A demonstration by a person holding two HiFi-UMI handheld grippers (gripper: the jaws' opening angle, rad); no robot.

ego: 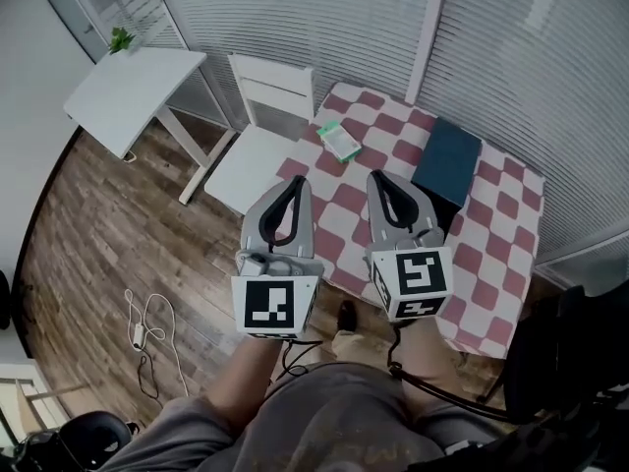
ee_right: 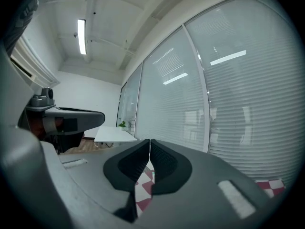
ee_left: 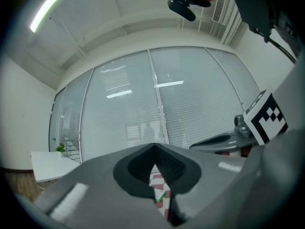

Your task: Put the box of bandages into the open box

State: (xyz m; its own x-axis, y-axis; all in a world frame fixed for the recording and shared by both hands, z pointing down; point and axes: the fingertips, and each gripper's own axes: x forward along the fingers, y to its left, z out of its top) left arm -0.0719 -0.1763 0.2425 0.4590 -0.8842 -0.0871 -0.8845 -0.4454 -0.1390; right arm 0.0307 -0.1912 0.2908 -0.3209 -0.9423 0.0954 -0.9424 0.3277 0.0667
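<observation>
In the head view the bandage box (ego: 339,142), green and white, lies flat at the far left of the red-and-white checked table (ego: 491,254). A dark teal box (ego: 447,160) sits at the far middle of the table; its inside does not show. My left gripper (ego: 298,181) hangs shut over the table's near left edge, nothing in it. My right gripper (ego: 376,177) is shut too, empty, above the table just short of the teal box. In the left gripper view the jaws (ee_left: 154,146) meet at the tips, and a green sliver of the bandage box (ee_left: 161,197) shows below them. The right gripper's (ee_right: 149,141) jaws are pressed together.
A white chair (ego: 265,116) stands against the table's left side. A white side table (ego: 133,87) with a small plant (ego: 120,39) is at the far left. A white cable (ego: 147,327) lies on the wooden floor. Blinds (ego: 550,87) cover the windows behind the table.
</observation>
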